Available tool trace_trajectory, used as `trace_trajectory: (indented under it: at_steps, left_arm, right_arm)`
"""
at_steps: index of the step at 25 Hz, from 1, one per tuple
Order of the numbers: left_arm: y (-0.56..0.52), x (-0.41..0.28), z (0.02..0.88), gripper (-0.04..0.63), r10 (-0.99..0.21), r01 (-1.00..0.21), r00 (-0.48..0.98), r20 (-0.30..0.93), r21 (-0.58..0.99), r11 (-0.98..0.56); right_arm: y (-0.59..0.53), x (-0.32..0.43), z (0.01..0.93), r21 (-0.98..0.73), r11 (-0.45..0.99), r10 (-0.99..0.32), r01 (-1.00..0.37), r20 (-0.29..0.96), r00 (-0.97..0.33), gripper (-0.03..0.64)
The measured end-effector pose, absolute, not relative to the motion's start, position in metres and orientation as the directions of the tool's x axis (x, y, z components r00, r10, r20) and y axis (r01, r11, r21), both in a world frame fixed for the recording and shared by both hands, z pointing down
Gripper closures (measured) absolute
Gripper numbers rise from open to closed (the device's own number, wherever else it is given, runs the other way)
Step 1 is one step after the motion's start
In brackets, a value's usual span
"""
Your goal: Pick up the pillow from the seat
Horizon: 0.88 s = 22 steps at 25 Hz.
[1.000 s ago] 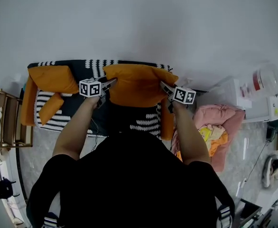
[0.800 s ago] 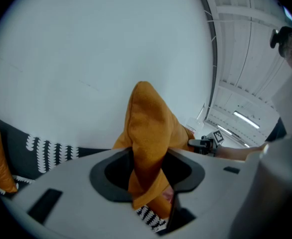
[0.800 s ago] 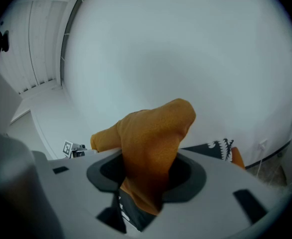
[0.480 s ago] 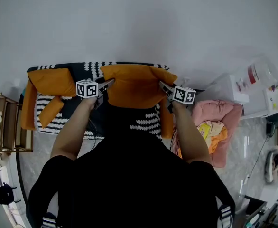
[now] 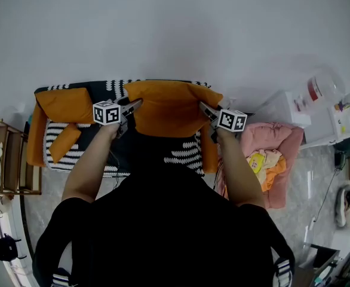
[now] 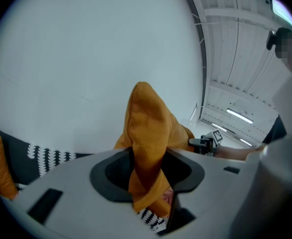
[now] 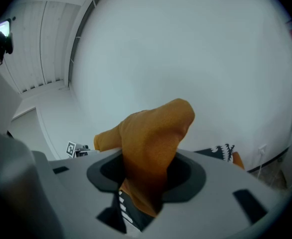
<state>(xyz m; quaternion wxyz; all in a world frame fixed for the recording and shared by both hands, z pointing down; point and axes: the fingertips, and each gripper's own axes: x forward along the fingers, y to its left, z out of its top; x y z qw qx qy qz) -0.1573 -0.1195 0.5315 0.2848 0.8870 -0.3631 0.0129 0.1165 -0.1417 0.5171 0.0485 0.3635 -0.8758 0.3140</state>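
Each gripper has bitten a side edge of the orange pillow (image 5: 170, 107): the left gripper (image 5: 134, 104) is clamped tight on a bunched fold at the pillow's left edge, and the right gripper (image 5: 204, 107) is pinched the same way on its right edge. Gripping both sides looks meant to keep the soft pillow spread flat rather than drooping from one corner. It hangs between them at the centre of the head view, over the striped seat (image 5: 184, 154), and by the gripper views it seems to be clear of the seat.

A second orange cushion (image 5: 64, 103) leans at the seat's upper left. At centre right lies a pink heap (image 5: 279, 145) with yellow and orange cloth (image 5: 261, 166) tucked in it, though I cannot tell if it is a basket. Further right is a clear tub (image 5: 321, 88), its contents unreadable.
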Motion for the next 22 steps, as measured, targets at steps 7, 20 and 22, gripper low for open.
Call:
trace_trajectory:
  at_steps: [7, 20, 22]
  left_arm:
    - [-0.104, -0.157, 0.519, 0.423, -0.633, -0.642, 0.744, 0.212, 0.489, -0.590]
    - [-0.087, -0.152, 0.514, 0.423, -0.629, -0.629, 0.753, 0.195, 0.493, -0.601]
    - [-0.086, -0.151, 0.515, 0.423, -0.624, -0.625, 0.756, 0.196, 0.496, -0.603]
  right_arm:
    - [-0.125, 0.119, 0.506, -0.502, 0.557, -0.614, -0.661, 0.288, -0.735, 0.423]
    - [-0.107, 0.125, 0.502, -0.511, 0.555, -0.615, -0.656, 0.279, -0.738, 0.423]
    - [-0.106, 0.128, 0.504, -0.511, 0.552, -0.616, -0.659, 0.284, -0.735, 0.423]
